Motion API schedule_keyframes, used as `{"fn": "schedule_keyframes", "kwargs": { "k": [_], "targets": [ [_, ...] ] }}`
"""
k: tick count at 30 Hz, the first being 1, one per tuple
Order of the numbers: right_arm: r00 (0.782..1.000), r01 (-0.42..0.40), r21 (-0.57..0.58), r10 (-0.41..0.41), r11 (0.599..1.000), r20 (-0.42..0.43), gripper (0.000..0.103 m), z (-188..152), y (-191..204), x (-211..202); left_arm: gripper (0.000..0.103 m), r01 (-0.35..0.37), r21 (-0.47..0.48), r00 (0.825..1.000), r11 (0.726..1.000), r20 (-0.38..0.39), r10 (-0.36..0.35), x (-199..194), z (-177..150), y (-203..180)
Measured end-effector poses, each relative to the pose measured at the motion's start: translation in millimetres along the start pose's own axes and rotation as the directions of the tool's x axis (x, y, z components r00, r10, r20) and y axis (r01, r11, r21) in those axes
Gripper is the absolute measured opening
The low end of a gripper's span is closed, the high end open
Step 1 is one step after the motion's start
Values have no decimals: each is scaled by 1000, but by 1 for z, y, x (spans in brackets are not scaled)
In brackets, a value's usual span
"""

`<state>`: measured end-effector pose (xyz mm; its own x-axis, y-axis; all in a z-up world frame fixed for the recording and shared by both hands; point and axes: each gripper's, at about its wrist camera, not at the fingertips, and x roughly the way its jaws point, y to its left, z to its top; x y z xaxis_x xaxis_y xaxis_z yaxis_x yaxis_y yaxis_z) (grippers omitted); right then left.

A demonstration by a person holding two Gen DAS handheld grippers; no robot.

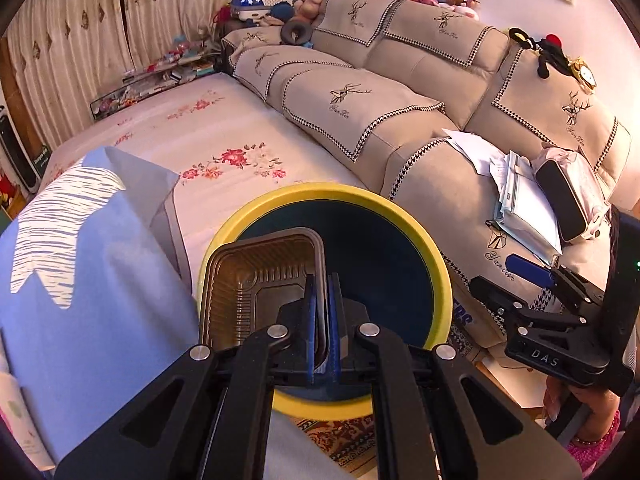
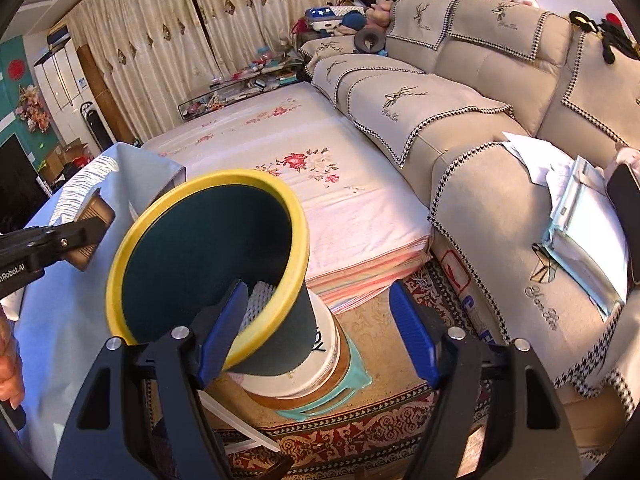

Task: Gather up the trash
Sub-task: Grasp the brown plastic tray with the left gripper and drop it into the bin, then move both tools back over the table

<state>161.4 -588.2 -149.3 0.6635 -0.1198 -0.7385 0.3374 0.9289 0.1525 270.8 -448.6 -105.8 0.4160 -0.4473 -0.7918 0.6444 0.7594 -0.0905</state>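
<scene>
Tray: thin, light, flexible plastic, best pinched at its rim; left gripper clenched on rim above bin; right gripper released, empty.

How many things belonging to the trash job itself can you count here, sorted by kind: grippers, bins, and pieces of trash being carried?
Grippers: 2, the left gripper and the right gripper
Bins: 1, the yellow-rimmed bin
Trash carried: 1, the brown plastic tray, pinched by its rim in the left gripper
Total: 4
</scene>
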Motion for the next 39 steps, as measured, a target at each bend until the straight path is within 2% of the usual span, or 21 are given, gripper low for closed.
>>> {"fn": "schedule_keyframes", "kwargs": {
  "k": [3, 5, 9, 11, 15, 17, 19, 23, 25, 27, 29, 30, 33, 34, 37, 39],
  "targets": [
    [1000, -9, -26, 9, 1000, -11, 70, 9, 5, 9, 12, 14, 2, 1000, 1000, -16, -14, 12, 6, -1],
    [1000, 0, -43, -1, 999, -19, 71, 14, 9, 14, 26, 19, -4, 1000, 1000, -17, -19, 17, 10, 2],
    [999, 23, -50, -25, 998, -35, 71, 18, 10, 17, 42, 32, -36, 999, 999, -3, -32, 13, 15, 11],
    [998, 38, -44, -40, 998, -46, 71, 19, 6, 15, 42, 38, -57, 999, 998, 10, -38, 4, 18, 16],
    [997, 61, -34, -63, 998, -48, 71, 15, -1, -1, 46, 51, -93, 996, 994, 71, -45, -35, 19, 24],
    [997, 65, -36, -66, 997, -43, 71, 11, 1, -10, 54, 34, -108, 991, 994, 130, -19, -67, 11, 29],
    [998, 55, -40, -56, 998, -34, 71, 5, 7, -17, 57, 21, -118, 985, 993, 171, 0, -95, 0, 31],
    [1000, 2, -62, -3, 998, -19, 71, -5, 35, -32, 64, 25, -146, 976, 989, 217, 8, -153, -34, 44],
    [999, -36, -88, 36, 995, -2, 71, -10, 63, -43, 69, 11, -164, 970, 986, 243, 29, -184, -54, 56],
    [996, -87, -129, 89, 988, 14, 71, -16, 98, -56, 72, -27, -199, 956, 980, 282, 84, -223, -81, 76],
    [987, -152, -175, 157, 973, 18, 71, -23, 135, -68, 81, -75, -240, 937, 968, 316, 151, -260, -104, 96],
    [980, -190, -201, 196, 961, 12, 71, -27, 154, -74, 82, -111, -265, 922, 958, 333, 199, -280, -118, 108],
    [941, -332, -287, 337, 898, -34, 71, -42, 211, -91, 83, -217, -345, 873, 913, 350, 339, -330, -161, 138],
    [921, -384, -318, 385, 867, -60, 71, -48, 230, -96, 83, -245, -376, 858, 894, 346, 381, -346, -176, 149],
    [862, -500, -400, 488, 768, -139, 71, -62, 277, -110, 84, -291, -462, 822, 838, 328, 466, -381, -218, 177],
    [843, -526, -453, 512, 720, -164, 75, -69, 298, -117, 84, -304, -497, 806, 813, 320, 498, -395, -238, 189]
  ]
}}
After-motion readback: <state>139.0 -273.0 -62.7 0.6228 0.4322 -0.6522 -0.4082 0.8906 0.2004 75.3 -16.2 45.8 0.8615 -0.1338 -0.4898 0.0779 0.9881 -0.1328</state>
